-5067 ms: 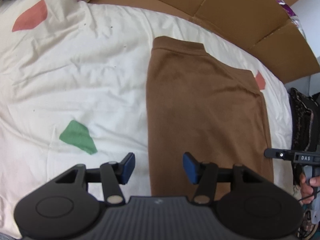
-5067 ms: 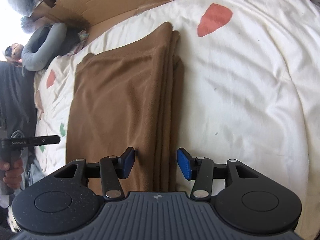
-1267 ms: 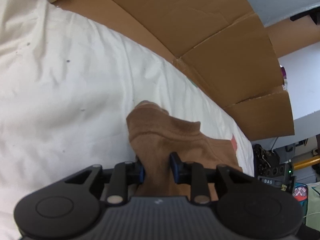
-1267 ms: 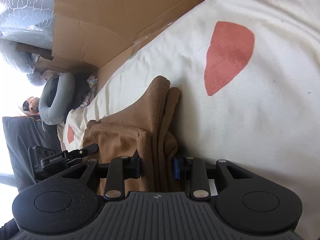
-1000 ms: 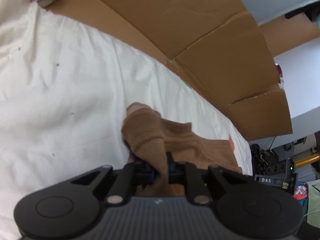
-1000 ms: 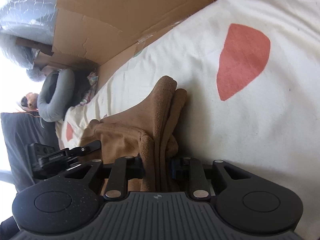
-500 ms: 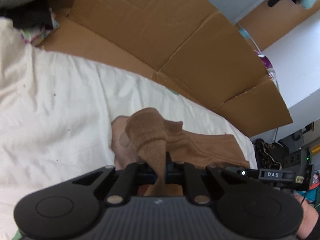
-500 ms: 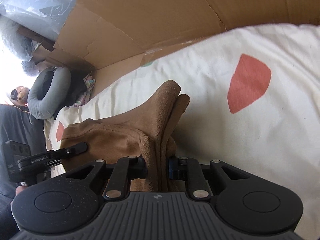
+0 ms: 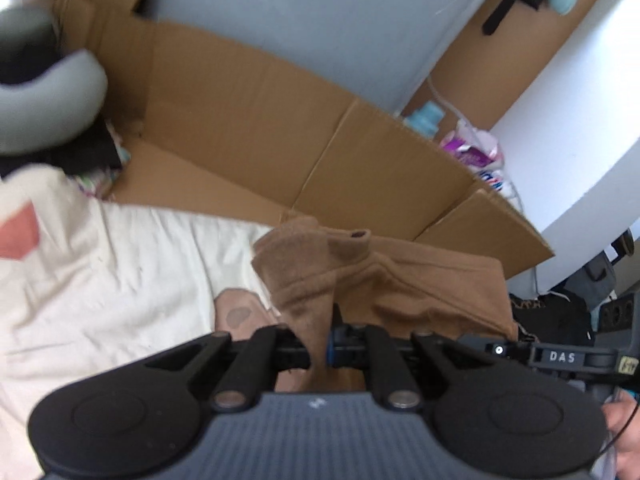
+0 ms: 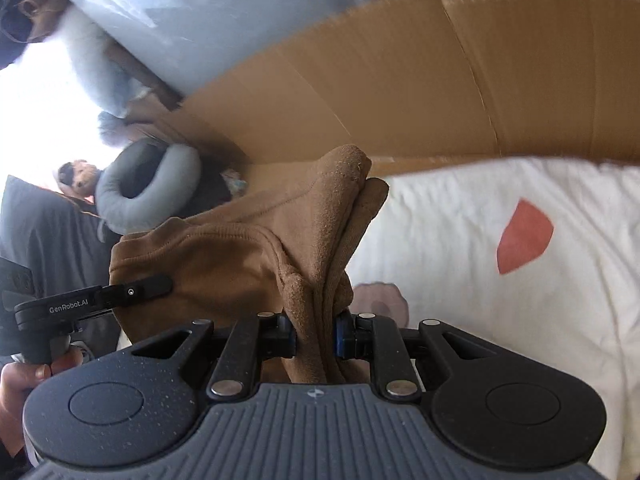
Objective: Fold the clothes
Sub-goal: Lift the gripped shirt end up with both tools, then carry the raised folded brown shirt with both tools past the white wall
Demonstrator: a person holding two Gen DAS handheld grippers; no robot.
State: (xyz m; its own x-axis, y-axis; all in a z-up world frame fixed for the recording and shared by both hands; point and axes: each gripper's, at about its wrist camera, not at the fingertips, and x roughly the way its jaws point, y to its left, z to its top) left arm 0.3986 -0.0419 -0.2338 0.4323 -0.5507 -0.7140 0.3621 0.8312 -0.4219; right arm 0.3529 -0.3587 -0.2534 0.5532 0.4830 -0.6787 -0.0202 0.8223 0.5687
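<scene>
A brown fleece garment (image 9: 400,280) hangs lifted above the white bedsheet (image 9: 100,280), held at two corners. My left gripper (image 9: 319,346) is shut on a bunched corner of its thick edge. My right gripper (image 10: 316,338) is shut on the other corner, where several folded layers (image 10: 332,216) stand up between the blue pads. In the right wrist view the left gripper's black finger (image 10: 136,290) pokes in front of the brown fabric. The right gripper's handle (image 9: 560,356) shows at the right edge of the left wrist view. The garment's lower part is hidden behind the gripper bodies.
Flattened cardboard (image 9: 280,128) lines the far side of the bed against a grey wall. A grey neck pillow (image 10: 140,192) and dark clothes lie at the bed's left end. The sheet (image 10: 520,320) carries a red patch (image 10: 524,236) and a pink patch (image 9: 236,314). Clutter stands at the right.
Both grippers have risen with the garment's corners, lifting the brown fabric clear of the sheet. The cardboard and wall now fill more of both views, and a pink patch has been uncovered.
</scene>
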